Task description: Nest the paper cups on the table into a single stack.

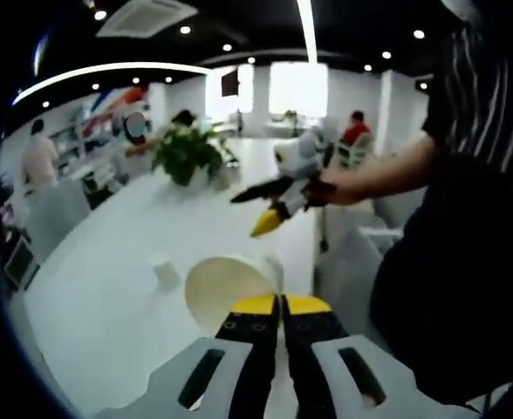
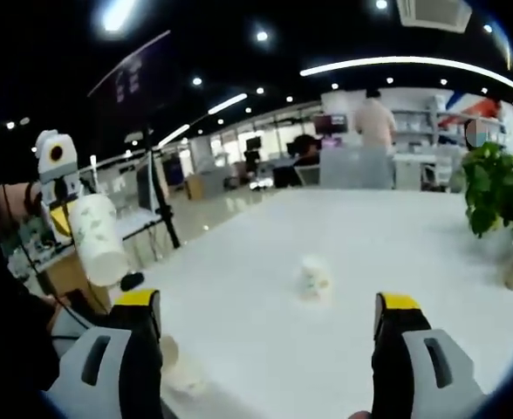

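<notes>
The white surface (image 2: 344, 262) runs broad and bare through the middle of the right gripper view, its near-left edge slanting from the lower left up toward the centre, with open floor beyond that edge. In the left gripper view the same surface (image 1: 134, 262) narrows toward the upper centre, its right edge dropping off beside the person's dark clothing.

The left gripper (image 1: 281, 304) has its yellow-tipped jaws pressed together on the rim of a paper cup (image 1: 226, 288), whose open mouth faces the camera at lower centre. In the right gripper view that held cup (image 2: 98, 237) hangs at the left, off the surface edge. The right gripper (image 2: 265, 305) has its jaws spread wide with nothing between them; it also appears at centre right of the left gripper view (image 1: 270, 209), above the surface.

A small blurred cup (image 2: 316, 276) lies on the surface between the right jaws, well ahead. Another cup (image 2: 180, 367) sits near the lower-left jaw. A potted plant (image 2: 496, 192) stands at the far right edge.
</notes>
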The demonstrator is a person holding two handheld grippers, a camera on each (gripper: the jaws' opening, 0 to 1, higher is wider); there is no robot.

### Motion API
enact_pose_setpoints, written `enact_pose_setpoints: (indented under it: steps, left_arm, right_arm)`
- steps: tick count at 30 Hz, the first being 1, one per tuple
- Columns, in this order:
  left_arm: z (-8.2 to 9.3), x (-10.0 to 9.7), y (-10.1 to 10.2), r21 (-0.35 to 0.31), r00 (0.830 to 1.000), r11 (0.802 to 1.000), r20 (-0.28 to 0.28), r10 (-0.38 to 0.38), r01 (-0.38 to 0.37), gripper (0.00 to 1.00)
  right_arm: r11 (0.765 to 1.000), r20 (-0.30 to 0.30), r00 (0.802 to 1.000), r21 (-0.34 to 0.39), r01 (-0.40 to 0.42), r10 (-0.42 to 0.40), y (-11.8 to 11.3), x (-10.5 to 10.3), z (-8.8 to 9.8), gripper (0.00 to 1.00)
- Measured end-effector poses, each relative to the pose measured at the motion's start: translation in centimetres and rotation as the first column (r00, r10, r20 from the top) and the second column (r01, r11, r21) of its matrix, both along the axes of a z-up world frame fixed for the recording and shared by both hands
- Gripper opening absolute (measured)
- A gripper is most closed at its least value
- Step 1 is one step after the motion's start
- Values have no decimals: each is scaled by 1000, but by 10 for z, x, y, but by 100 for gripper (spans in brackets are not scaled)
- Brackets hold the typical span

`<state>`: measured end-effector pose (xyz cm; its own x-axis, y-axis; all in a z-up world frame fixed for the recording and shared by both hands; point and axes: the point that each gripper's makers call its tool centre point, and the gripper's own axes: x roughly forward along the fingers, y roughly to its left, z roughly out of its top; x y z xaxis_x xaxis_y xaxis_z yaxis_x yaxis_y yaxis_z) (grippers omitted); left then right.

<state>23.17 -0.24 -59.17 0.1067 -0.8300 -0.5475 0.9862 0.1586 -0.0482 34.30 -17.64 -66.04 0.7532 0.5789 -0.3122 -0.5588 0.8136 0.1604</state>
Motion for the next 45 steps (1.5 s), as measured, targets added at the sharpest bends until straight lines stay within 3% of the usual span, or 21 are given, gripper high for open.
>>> enact_pose_setpoints:
  steps: [4,8,11,15,17,19,22,24,29,34,41,43,45]
  left_arm:
    - [-2,-1,-2,23,1000,1000,-12,-18,18,0]
    - [-10,0,2,144,997,988,43,-68,61,0]
    - [-9,0,0,180,994,981,64,-91,78,0]
    - [-5,-1,-6,214,989,971,83,-124,104,0]
    - [-5,-2,-8,238,985,963,92,-149,123,0]
    - [-8,-4,-8,288,970,942,121,-212,170,0]
    - [-11,-4,-11,311,966,933,121,-228,181,0]
    - [-14,-3,-11,348,957,916,131,-258,199,0]
    - [-27,-6,-11,456,916,850,156,-370,265,0]
    - [-32,-9,-16,471,904,835,159,-397,284,0]
    - [-41,-15,-25,504,861,796,177,-476,336,0]
    - [-45,-15,-26,515,842,780,187,-507,355,0]
    - [-49,-13,-23,550,816,749,193,-545,370,0]
  right_arm:
    - [1000,-1,1000,16,12,-12,-1,2,0,100]
    - [1000,-2,1000,-16,9,-9,0,4,-1,100]
    - [999,0,1000,-40,15,-15,-3,6,-2,100]
    - [999,-3,999,-17,33,-33,-7,9,0,100]
    - [999,-6,999,-13,40,-40,-8,10,-1,100]
    - [999,-9,999,-7,43,-43,-9,10,-2,100]
    - [999,-11,999,-3,46,-46,-9,10,-3,100]
    - [999,-11,999,-6,48,-48,-11,11,-5,100]
    - [999,-15,998,-3,53,-53,-12,15,-6,100]
    - [999,-9,999,2,49,-49,-10,17,-4,100]
    - [999,-18,999,8,45,-45,-9,16,-7,100]
    - [999,-20,999,9,45,-44,-9,16,-8,100]
    - [999,-23,999,16,45,-45,-9,16,-8,100]
